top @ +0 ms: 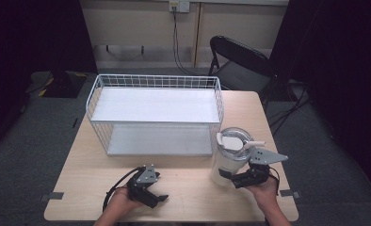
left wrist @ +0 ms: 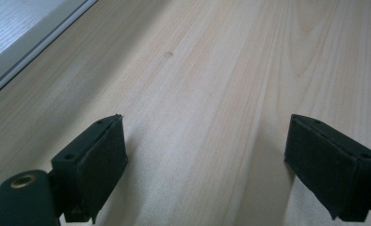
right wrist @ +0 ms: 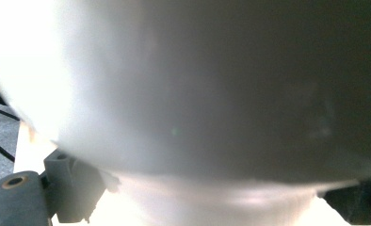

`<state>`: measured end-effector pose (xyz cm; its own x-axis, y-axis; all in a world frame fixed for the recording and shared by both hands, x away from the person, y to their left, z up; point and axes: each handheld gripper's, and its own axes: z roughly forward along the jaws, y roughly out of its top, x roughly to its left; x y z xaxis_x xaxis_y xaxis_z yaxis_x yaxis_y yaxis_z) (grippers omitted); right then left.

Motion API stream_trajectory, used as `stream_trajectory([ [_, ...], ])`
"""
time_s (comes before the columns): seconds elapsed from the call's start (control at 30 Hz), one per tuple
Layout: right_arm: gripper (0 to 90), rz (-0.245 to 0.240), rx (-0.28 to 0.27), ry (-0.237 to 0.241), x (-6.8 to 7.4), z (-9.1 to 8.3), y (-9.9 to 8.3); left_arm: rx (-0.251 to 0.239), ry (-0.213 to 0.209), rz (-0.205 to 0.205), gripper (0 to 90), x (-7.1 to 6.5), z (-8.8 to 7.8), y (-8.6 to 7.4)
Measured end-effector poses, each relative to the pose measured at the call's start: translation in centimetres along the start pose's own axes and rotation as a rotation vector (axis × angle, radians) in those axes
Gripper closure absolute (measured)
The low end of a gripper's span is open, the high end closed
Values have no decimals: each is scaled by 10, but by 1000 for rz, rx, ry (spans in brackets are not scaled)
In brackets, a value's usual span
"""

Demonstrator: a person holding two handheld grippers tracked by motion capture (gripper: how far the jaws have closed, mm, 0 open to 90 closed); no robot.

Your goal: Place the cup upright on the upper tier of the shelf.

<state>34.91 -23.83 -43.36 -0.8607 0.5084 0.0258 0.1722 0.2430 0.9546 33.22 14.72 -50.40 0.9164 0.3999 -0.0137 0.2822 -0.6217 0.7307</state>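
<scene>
Counter (top: 183, 188): light wood w/ visible grain, rounded corners, sitting on grey carpet. Tape marks on carpet at both front corners. Room behind is dim, dark drapes L & R, pale wall panel at back w/ a socket and a cable hanging down. Black folding chair (top: 237, 59) past the far right corner.

White wire rack (top: 155, 113), two flat shelves, stands on far half of counter.

White tumbler (top: 231, 157) w/ clear lid and handle stands upright at right front, just beside the rack's right end.

Right gripper (top: 230, 178) is at the tumbler's lower body; right gripper view has the cup wall (right wrist: 212, 94) pressed close between the jaws, so closed on it, approx.

Left gripper (top: 156, 197) at front centre-left, low over bare wood, well apart from tumbler. Jaws spread wide, nothing between the pads (left wrist: 103, 160).
</scene>
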Motion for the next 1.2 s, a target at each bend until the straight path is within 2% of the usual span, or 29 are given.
stream_trajectory([
  [0.07, 95, 1, 3, 2, 0, 0, 2, 0, 0, 0, 125, 0, 0, 0],
  [0.4, 95, 4, 26, 27, -6, 3, 36, 0, 0, -1, 125, 0, 0, 0],
  [0.6, 95, 32, 33, 47, -10, 6, 47, 0, -1, -1, 125, 0, 0, 0],
  [1.2, 95, 29, 57, 94, -10, 11, 76, 0, 0, 0, 125, 0, 0, 0],
])
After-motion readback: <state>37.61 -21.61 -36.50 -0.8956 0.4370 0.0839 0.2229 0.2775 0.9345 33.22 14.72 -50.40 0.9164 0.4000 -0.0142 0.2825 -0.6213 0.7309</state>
